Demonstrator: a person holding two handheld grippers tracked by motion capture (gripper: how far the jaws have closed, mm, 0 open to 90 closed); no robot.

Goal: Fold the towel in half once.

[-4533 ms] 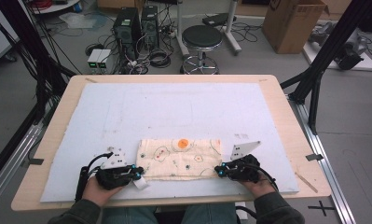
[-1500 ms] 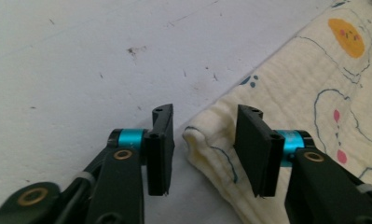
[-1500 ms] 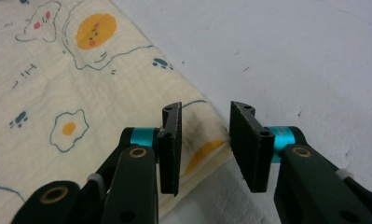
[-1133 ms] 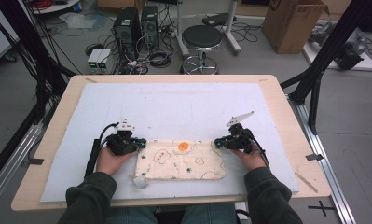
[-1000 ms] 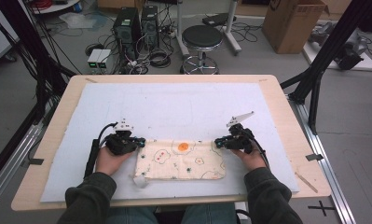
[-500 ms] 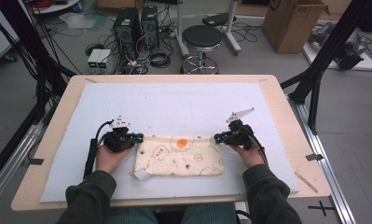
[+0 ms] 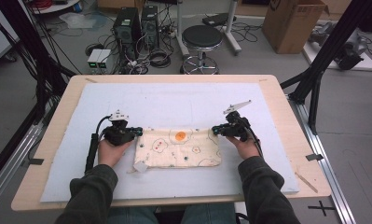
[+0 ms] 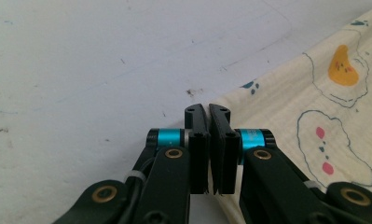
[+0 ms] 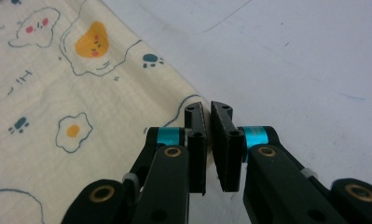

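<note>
Between the left tongs [image 8: 208, 111], the cloth [image 8: 286, 116] corner seems pinched, hidden.

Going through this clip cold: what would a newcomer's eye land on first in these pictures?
First, the cream cloth printed with fried eggs and paw prints, lying folded on the pale blue mat near the person's edge of the table. Next, the left gripper and right gripper, each shut on a far corner of the cloth. Behind the table, a black stool stands among tangled cables.
</note>
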